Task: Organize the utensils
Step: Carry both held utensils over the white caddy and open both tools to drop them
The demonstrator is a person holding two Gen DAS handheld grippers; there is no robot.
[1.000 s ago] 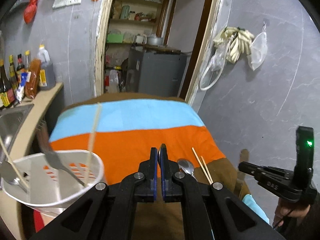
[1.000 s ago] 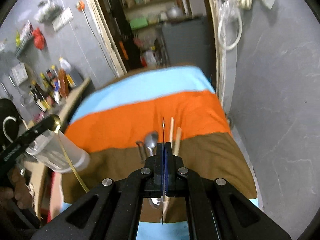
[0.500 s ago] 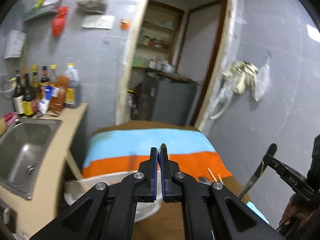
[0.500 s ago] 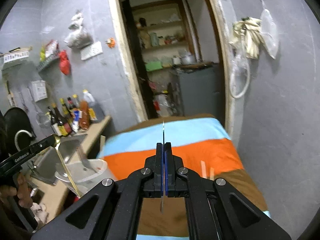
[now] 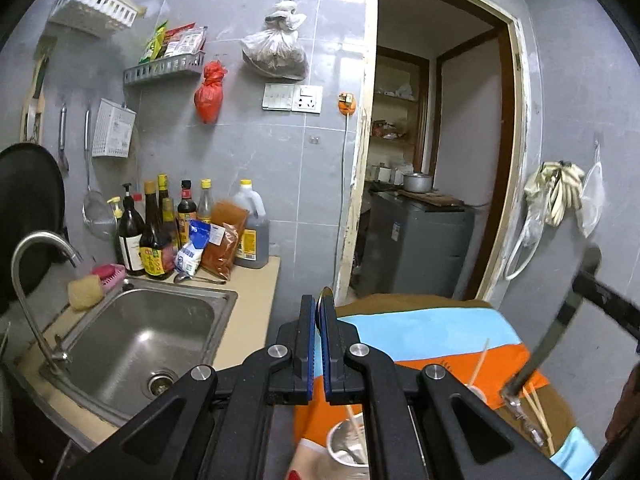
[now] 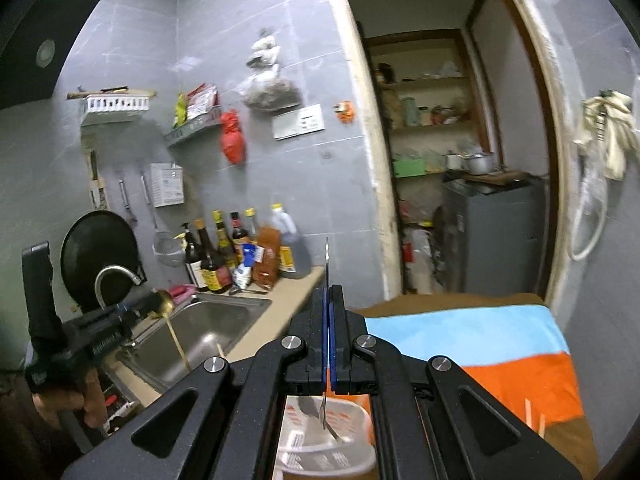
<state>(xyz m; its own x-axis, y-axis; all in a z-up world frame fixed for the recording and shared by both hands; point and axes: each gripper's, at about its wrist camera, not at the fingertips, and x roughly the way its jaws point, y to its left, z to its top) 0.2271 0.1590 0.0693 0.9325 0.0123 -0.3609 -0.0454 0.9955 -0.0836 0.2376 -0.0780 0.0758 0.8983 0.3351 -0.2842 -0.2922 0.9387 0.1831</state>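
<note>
Left hand-held gripper (image 5: pixel 319 312) clamped on a gold spoon (image 6: pixel 173 326), right hand-held gripper (image 6: pixel 328 300) clamped on a knife (image 5: pixel 554 326), both above the white basket (image 6: pixel 320 458) near the striped tabletop (image 6: pixel 500 344).

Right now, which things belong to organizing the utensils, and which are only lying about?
Job: left gripper with gold spoon, right gripper with metal utensil, white basket, chopsticks on cloth.
Lying about: sauce bottles, sponge, red bag, sink.
</note>
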